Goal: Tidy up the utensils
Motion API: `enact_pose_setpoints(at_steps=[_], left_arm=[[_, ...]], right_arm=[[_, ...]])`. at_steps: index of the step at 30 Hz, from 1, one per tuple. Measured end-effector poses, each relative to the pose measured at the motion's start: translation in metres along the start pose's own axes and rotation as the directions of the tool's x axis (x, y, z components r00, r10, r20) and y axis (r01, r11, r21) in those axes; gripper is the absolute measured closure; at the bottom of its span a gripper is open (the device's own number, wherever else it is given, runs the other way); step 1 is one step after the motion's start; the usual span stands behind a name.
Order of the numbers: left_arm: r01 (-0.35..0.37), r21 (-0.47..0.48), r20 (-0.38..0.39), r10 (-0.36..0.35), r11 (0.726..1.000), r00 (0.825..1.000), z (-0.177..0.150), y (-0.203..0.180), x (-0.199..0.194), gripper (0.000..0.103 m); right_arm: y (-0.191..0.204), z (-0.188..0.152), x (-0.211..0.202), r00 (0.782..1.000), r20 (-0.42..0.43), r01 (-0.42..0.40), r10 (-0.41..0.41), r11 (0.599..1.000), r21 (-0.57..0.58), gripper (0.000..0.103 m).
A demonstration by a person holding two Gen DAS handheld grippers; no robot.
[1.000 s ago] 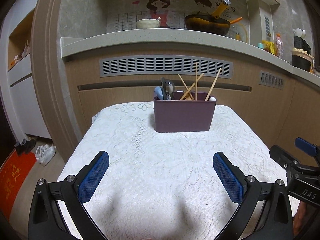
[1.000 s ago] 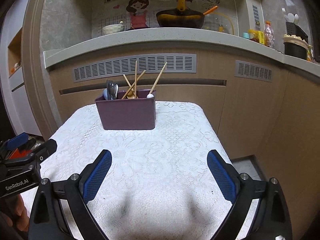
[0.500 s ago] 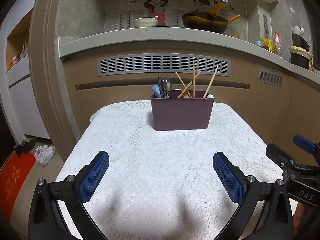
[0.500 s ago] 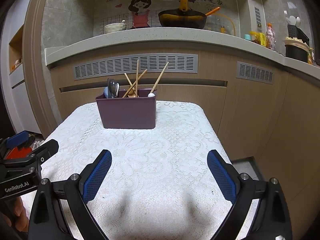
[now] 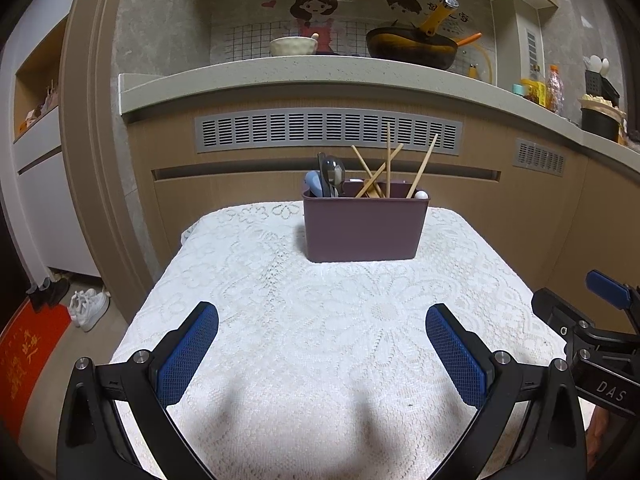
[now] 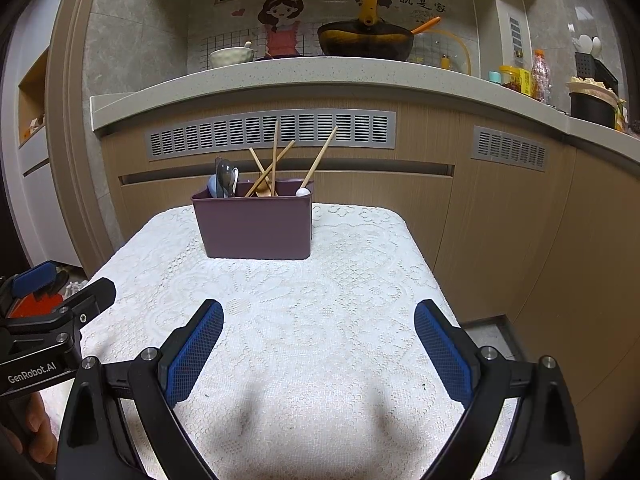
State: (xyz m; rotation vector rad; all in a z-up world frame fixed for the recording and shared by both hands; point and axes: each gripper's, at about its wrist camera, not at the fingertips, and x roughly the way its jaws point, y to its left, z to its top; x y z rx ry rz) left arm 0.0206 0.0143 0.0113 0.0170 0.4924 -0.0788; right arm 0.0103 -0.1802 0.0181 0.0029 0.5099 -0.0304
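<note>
A purple utensil holder (image 5: pixel 363 227) stands at the far end of the table with the white lace cloth (image 5: pixel 320 320). It holds wooden chopsticks (image 5: pixel 387 166), spoons (image 5: pixel 332 174) and a white-tipped utensil (image 5: pixel 421 194). It also shows in the right wrist view (image 6: pixel 256 224). My left gripper (image 5: pixel 322 354) is open and empty, low over the near part of the table. My right gripper (image 6: pixel 318 350) is open and empty beside it, on the right.
A wooden kitchen counter (image 5: pixel 320 80) with vents rises behind the table, carrying a wok (image 5: pixel 412 46) and a bowl (image 5: pixel 292 45). White shoes (image 5: pixel 88 306) and a red mat (image 5: pixel 24 356) lie on the floor at left.
Both grippers have drawn back a little and tilted up; the holder sits slightly lower and farther in both views. Both stay open.
</note>
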Motion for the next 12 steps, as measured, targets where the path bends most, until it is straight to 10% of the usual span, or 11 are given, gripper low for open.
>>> enact_pose_setpoints(at_steps=[12], left_arm=[[-0.002, 0.006, 0.003, 0.002, 1.000, 1.000, -0.0006, -0.0015, -0.0023, 0.000]], right_arm=[[-0.0020, -0.0003, 0.0006, 1.000, -0.002, 0.001, -0.001, 1.000, -0.001, 0.008]])
